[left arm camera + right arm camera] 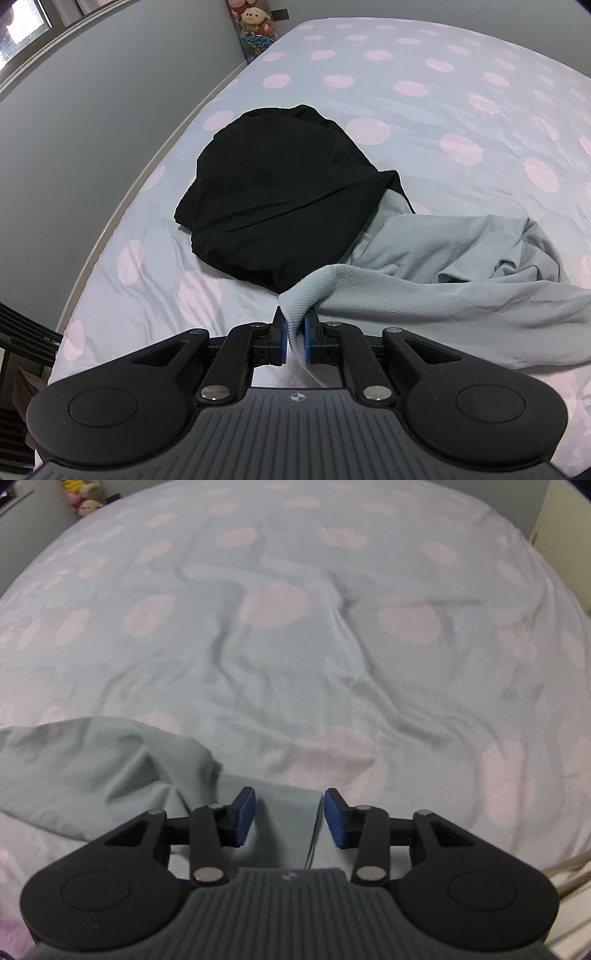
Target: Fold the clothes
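A light grey-blue garment [443, 273] lies crumpled on the bed, partly under a black garment [280, 184]. My left gripper [295, 332] is shut on a ribbed edge of the grey-blue garment and holds it just above the sheet. In the right wrist view the same grey-blue garment [92, 768] lies at the lower left, with a flat corner between the fingers. My right gripper [290, 818] is open, its blue pads [245, 816] on either side of that corner, not closed on it.
The bed sheet [443, 92] is pale blue with pink dots and wrinkled [295, 646]. A grey wall [92, 110] runs along the bed's left side. Stuffed toys [255, 22] sit at the far corner. A cable [569, 871] lies at the right edge.
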`<state>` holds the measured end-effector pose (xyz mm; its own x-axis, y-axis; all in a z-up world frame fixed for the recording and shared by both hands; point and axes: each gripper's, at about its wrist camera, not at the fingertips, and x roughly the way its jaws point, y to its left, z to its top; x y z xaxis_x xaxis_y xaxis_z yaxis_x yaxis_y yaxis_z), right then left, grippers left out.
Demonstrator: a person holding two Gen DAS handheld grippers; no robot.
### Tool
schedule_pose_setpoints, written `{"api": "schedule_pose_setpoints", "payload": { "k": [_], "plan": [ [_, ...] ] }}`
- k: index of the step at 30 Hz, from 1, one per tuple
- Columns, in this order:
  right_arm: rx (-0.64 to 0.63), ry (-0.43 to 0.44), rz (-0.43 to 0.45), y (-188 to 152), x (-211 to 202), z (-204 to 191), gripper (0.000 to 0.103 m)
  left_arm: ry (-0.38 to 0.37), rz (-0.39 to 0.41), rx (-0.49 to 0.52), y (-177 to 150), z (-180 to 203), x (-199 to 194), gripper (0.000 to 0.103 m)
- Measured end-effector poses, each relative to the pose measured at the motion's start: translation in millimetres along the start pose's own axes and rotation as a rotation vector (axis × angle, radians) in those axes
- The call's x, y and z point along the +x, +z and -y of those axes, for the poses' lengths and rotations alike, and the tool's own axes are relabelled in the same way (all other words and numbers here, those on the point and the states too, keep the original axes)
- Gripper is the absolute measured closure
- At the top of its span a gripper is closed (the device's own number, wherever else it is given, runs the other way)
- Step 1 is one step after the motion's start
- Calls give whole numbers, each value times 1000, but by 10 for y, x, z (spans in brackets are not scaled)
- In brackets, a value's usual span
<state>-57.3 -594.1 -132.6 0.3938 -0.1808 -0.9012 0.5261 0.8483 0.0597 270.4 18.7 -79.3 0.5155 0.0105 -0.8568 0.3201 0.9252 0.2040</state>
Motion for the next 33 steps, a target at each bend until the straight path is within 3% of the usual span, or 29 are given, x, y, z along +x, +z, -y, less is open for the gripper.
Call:
{"api": "schedule_pose_setpoints", "payload": {
  "k": [3,4,5,9,12,15,18,20,23,29,33],
  "plan": [
    [19,8,-7,-64,87,1,77,-5,5,-9,35,-1,-35,96],
    [24,8,-5,-73,95,5,91,-1,12,-6,56,7,-45,96],
    [27,2,6,-54,57,17,96,3,20,-4,83,20,-56,96],
    [61,-95,108,131,-222,145,96,13,71,-15,275,80,-116,97],
    [136,-107,175,344,-446,286,96,12,126,-31,446,124,-225,97],
    [141,-150,251,511,-680,289,97,19,223,-50,563,118,-414,97],
    [162,-180,365,615,-935,326,97,-20,332,-76,583,67,-619,98],
    [181,-180,394,608,-1022,356,97,-34,338,-44,515,66,-645,98],
    [194,-170,327,474,-939,433,97,-72,301,-28,273,8,-561,98],
    [239,-164,145,-140,-586,535,96,-162,197,-15,-454,-159,-305,98],
    [212,-180,100,-398,-523,496,96,-225,147,-21,-820,-269,-221,98]
  ]
}}
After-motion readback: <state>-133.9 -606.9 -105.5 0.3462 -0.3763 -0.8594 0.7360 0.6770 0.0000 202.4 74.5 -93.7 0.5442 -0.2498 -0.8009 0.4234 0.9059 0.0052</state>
